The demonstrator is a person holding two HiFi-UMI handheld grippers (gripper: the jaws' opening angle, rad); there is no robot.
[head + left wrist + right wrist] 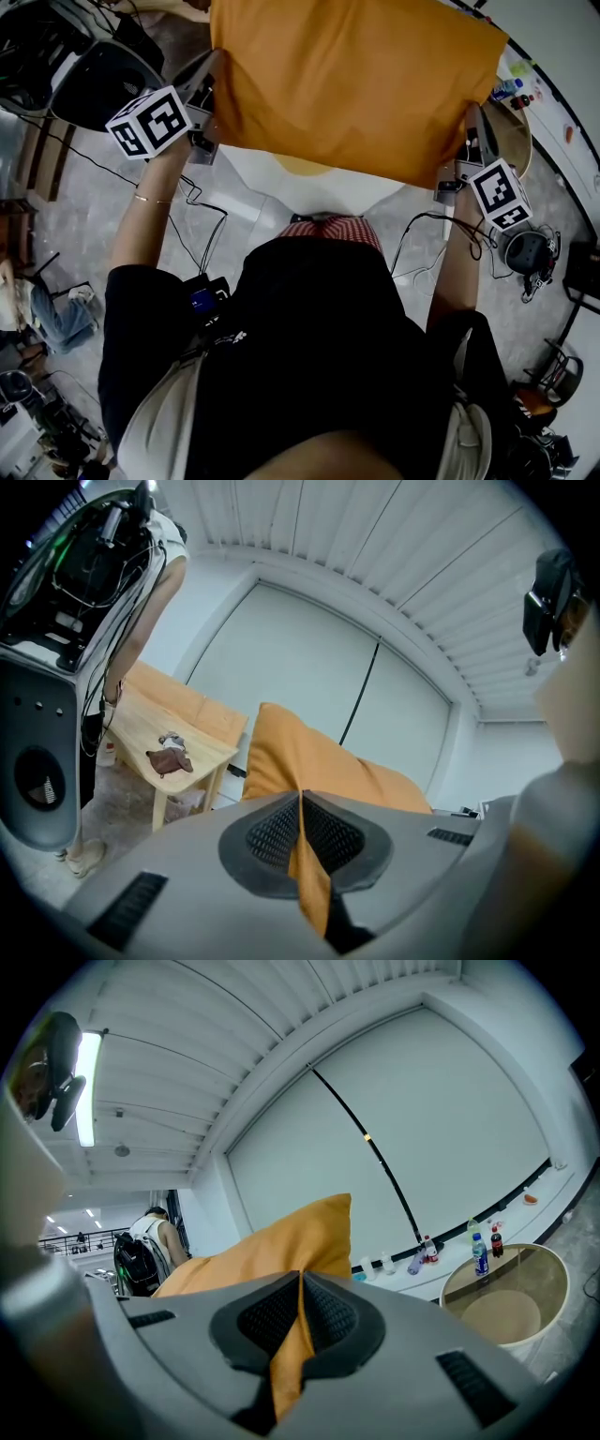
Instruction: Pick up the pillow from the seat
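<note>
Head view: the pillow (pixel 356 84) hangs at 12 o'clock, apparently clear of the pale seat (pixel 281 192). The left hand-held gripper (pixel 208 75) pinches its 9 o'clock edge and the right hand-held gripper (pixel 472 122) its 3 o'clock edge.
Left gripper view: the jaws are clamped on only a thin orange fold (pixel 305 855). Under the pillow's weight it could slide out.
Right gripper view: the same slim pinch of fabric (pixel 286 1354). If either side slips, the pillow would likely swing and drop.
</note>
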